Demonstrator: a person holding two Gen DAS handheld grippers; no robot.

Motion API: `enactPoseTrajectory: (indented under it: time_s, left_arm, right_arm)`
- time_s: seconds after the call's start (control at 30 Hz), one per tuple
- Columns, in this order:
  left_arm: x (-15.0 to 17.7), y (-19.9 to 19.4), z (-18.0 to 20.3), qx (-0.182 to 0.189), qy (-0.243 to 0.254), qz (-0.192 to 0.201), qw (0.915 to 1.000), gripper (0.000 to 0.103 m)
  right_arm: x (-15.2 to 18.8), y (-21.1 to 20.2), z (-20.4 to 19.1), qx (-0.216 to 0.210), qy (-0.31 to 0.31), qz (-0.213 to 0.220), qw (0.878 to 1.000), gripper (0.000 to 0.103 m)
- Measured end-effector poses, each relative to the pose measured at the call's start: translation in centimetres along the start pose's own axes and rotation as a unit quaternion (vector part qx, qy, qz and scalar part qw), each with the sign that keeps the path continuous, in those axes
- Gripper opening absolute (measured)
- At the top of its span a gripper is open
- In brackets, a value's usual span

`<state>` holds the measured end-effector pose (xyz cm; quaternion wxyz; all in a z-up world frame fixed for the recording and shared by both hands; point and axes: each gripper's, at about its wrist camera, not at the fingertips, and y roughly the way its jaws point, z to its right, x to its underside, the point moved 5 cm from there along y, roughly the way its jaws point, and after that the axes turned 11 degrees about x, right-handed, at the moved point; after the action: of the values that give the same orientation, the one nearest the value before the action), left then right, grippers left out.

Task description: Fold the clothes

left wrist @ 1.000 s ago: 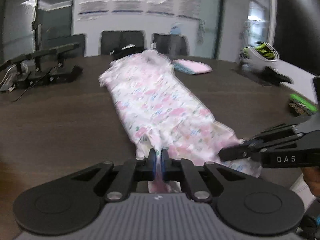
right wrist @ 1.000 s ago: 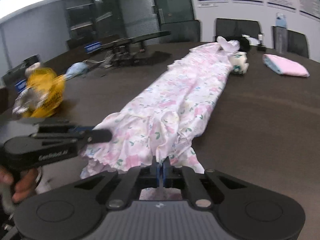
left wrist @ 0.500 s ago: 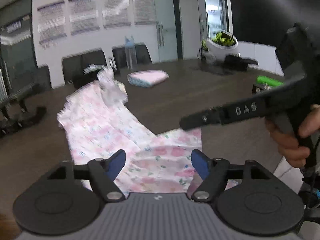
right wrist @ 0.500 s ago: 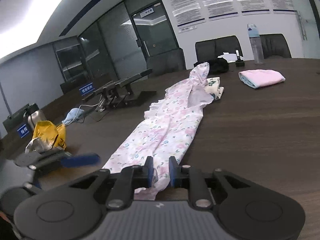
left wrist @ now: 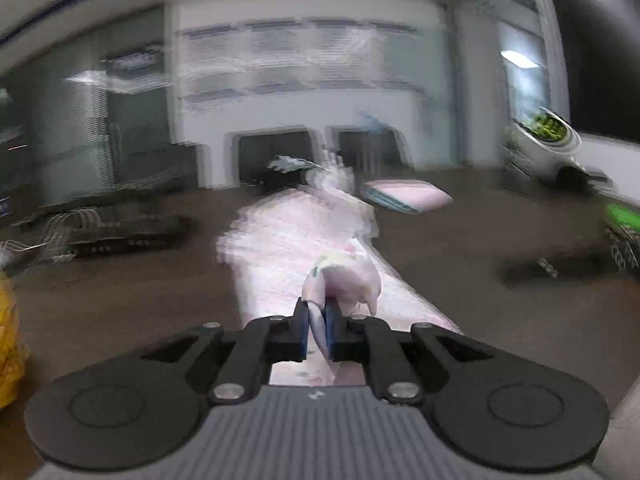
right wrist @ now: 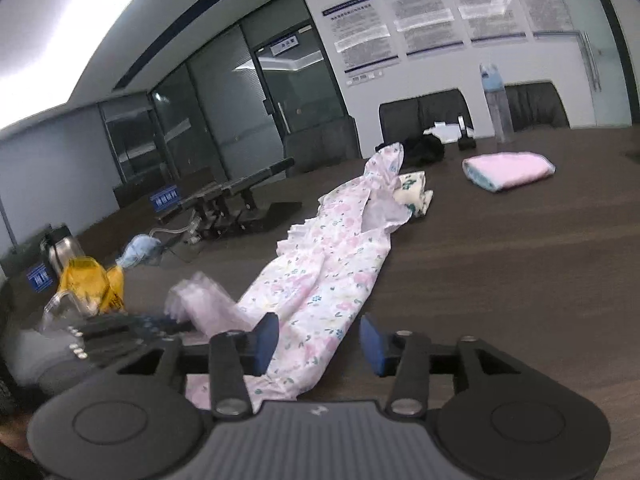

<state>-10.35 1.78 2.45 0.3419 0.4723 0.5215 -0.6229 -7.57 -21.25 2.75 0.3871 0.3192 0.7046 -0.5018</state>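
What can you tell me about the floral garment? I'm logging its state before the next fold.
The floral garment is thin white fabric printed with pink flowers, with ruffled edges. It lies stretched in a long strip along the dark table, its far end folded over. The left gripper is closing on a bunched fold at the near end. The right gripper is opening, its pads clear of the cloth lying beneath.
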Motion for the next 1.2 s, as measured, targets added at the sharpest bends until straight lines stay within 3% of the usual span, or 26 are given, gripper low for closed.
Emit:
enactPoseTrajectory:
  time_s: [0.07, 0.13, 0.27, 0.37, 0.47, 0.5, 0.6, 0.63, 0.7, 0.73, 0.77, 0.83, 0.97, 1.07, 1.2]
  left_arm:
    - [0.5, -2.4, -3.3, -0.063, -0.048, 0.026, 0.9965, 0.008]
    - [2.1, -4.3, -6.5, -0.119, -0.111, 0.021, 0.9864, 0.007]
    - [5.2, -5.7, -9.3, -0.165, -0.166, -0.012, 0.9722, 0.007]
    - [5.6, -6.9, -9.3, -0.204, -0.155, 0.0, 0.9666, 0.008]
    - [4.0, -8.6, -8.5, -0.295, -0.097, 0.065, 0.9484, 0.009]
    - [3.3, -8.6, -7.8, -0.298, -0.069, 0.081, 0.9487, 0.012]
    - [2.3, -5.4, -6.3, -0.22, 0.0, 0.035, 0.9749, 0.039]
    - [2.4, -4.1, -6.2, -0.186, 0.002, 0.013, 0.9824, 0.039]
    - [2.8, -1.9, -6.5, -0.138, -0.01, -0.02, 0.9901, 0.039]
    - [3.1, -1.0, -6.8, -0.121, -0.021, -0.032, 0.9919, 0.039]
    - [3.3, -0.2, -7.2, -0.106, -0.033, -0.043, 0.9928, 0.039]
    - [4.0, 0.4, -7.8, -0.1, -0.057, -0.056, 0.9917, 0.039]
    - [5.2, 1.3, -9.0, -0.088, -0.083, -0.082, 0.9893, 0.039]
    - [6.5, 0.9, -10.0, -0.079, -0.084, -0.095, 0.9888, 0.039]
    - [6.6, -0.5, -9.9, -0.061, -0.097, -0.088, 0.9896, 0.039]
  right_arm:
    - [0.5, 0.5, -1.8, 0.015, -0.058, -0.006, 0.998, 0.049]
    - [1.4, 1.4, -4.7, 0.009, -0.129, -0.013, 0.992, 0.049]
    - [2.5, 4.2, -9.8, -0.022, -0.21, -0.035, 0.977, 0.05]
    - [1.8, 6.6, -11.6, -0.011, -0.209, -0.056, 0.976, 0.05]
    - [1.0, 7.2, -13.1, -0.023, -0.201, -0.057, 0.978, 0.052]
    - [1.0, 7.1, -13.7, -0.031, -0.202, -0.059, 0.977, 0.055]
    - [2.1, 8.2, -15.4, -0.051, -0.212, -0.081, 0.973, 0.059]
    - [2.6, 8.7, -15.9, -0.046, -0.212, -0.092, 0.972, 0.056]
    - [3.4, 9.5, -16.2, -0.033, -0.207, -0.106, 0.972, 0.037]
    - [3.5, 9.6, -16.0, -0.034, -0.194, -0.107, 0.975, 0.032]
    - [3.6, 9.7, -15.8, -0.034, -0.181, -0.108, 0.977, 0.018]
    - [3.4, 9.4, -14.7, -0.027, -0.147, -0.103, 0.983, 0.003]
    - [2.2, 6.1, -10.8, 0.028, -0.077, -0.052, 0.995, 0.002]
    - [2.3, 2.7, -6.5, 0.078, -0.022, -0.034, 0.996, 0.002]
    - [4.9, 0.4, -0.7, 0.138, 0.061, -0.071, 0.986, 0.008]
